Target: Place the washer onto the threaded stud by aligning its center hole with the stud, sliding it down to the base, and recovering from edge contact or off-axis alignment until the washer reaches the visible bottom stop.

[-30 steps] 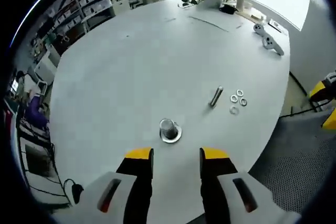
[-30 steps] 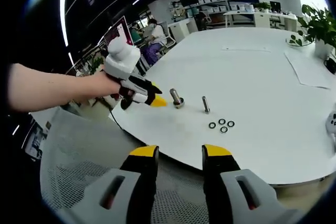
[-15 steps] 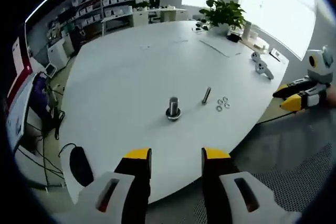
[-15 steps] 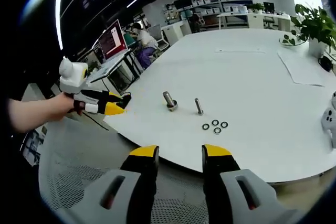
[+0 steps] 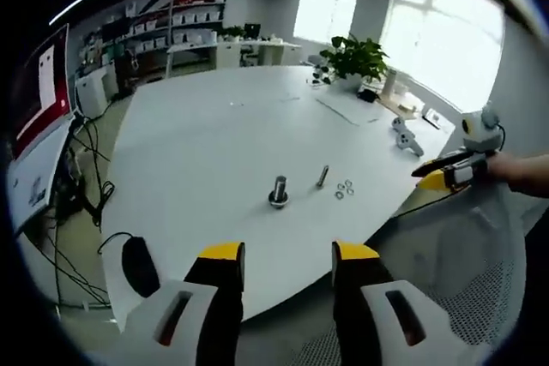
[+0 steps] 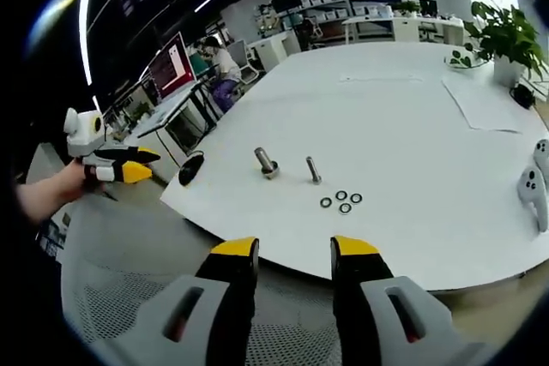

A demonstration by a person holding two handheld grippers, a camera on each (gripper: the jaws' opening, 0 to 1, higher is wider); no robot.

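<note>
Tongs, left (image 5: 279, 255) and right (image 6: 282, 250), are hanging open and empty; reaching from off the table (image 6: 412, 117), I'm risking scattering the washers (image 6: 340, 201).

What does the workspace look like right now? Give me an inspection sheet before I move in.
Surface: white round table, mostly bare.
Job's things: upright threaded stud on its base; a second bolt beside it; three washers lying loose near the bolt, none on the stud.
Clutter: papers, potted plant, white controllers at the far edge.
Grippers: left claw and right claw both open, empty, held off the table's edge.
Cables: black cables hang beside the table.
Surroundings: office shelves, monitor, windows.
</note>
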